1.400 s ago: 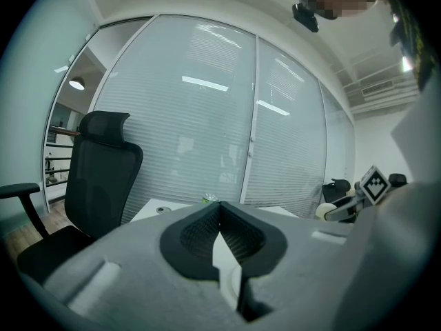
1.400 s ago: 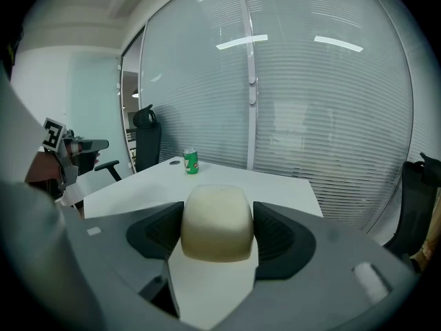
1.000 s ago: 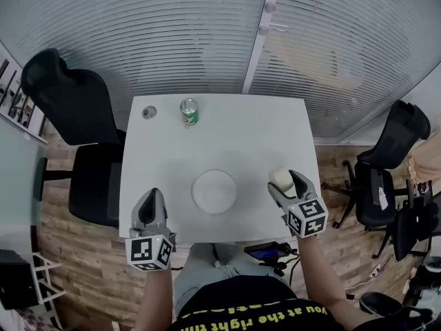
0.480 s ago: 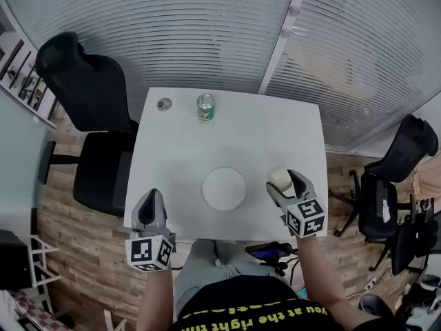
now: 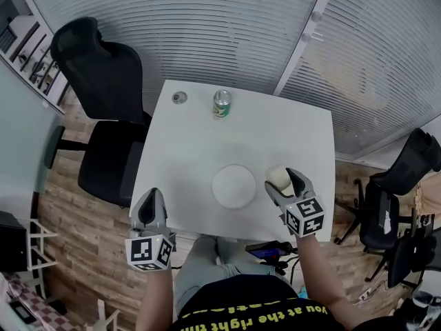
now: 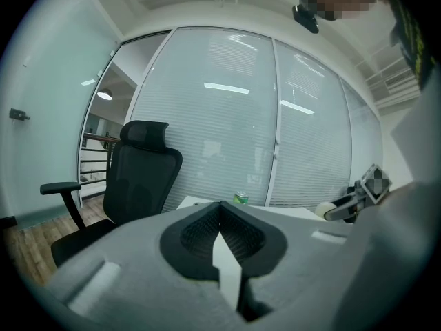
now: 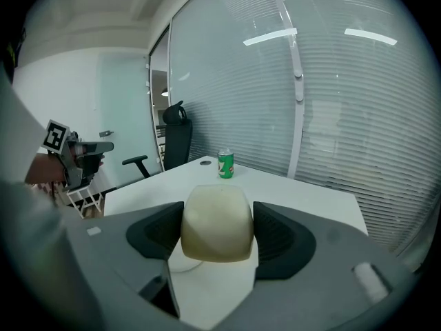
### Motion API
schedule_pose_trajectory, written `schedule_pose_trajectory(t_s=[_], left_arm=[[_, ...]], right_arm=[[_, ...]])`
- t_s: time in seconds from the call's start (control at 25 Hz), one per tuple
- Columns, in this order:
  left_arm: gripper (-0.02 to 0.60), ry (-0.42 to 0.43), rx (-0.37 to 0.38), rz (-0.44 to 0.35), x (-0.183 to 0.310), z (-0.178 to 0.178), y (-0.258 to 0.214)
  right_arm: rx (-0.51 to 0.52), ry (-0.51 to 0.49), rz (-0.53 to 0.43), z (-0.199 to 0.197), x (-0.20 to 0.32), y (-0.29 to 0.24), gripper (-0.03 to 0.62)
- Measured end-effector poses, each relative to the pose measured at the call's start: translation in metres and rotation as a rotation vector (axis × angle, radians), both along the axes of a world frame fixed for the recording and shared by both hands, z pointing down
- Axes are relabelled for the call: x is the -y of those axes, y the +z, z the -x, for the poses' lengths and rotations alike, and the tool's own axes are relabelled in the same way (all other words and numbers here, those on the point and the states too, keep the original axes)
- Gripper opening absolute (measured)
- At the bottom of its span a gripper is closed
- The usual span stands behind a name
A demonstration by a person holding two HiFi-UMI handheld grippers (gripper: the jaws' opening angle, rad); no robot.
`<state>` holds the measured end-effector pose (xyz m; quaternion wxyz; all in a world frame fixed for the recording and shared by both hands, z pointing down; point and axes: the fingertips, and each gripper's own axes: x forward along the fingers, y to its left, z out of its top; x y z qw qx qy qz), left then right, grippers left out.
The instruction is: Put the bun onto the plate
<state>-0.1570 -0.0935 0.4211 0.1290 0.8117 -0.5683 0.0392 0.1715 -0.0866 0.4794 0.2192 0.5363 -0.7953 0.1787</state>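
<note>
A pale, rounded bun sits between the jaws of my right gripper, which is shut on it just above the white table. In the right gripper view the bun fills the gap between the dark pads. The round white plate lies on the table just left of the bun. My left gripper hangs at the table's near left edge, shut and holding nothing; its pads meet at the tips in the left gripper view.
A green can stands at the table's far side, with a small round grey thing to its left. A black office chair stands left of the table and others to the right. Glass walls with blinds lie behind.
The head view has shifted, so the table sits further right in the picture. The gap between the held bun and the plate has narrowed. Both grippers keep their grip state.
</note>
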Motion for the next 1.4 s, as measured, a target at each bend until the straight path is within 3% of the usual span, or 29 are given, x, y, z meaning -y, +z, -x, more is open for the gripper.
schedule_pose_trajectory(t_s=[0.64, 1.4], left_arm=[[0.0, -0.107, 0.003, 0.014, -0.015, 0.042, 0.005], [0.0, -0.1, -0.008, 0.069, -0.011, 0.032, 0.034]], right_arm=[[0.007, -0.126, 0.013, 0.049, 0.02, 0.006, 0.324], [0.027, -0.19, 0.058, 0.081, 0.024, 0.028, 0.324]])
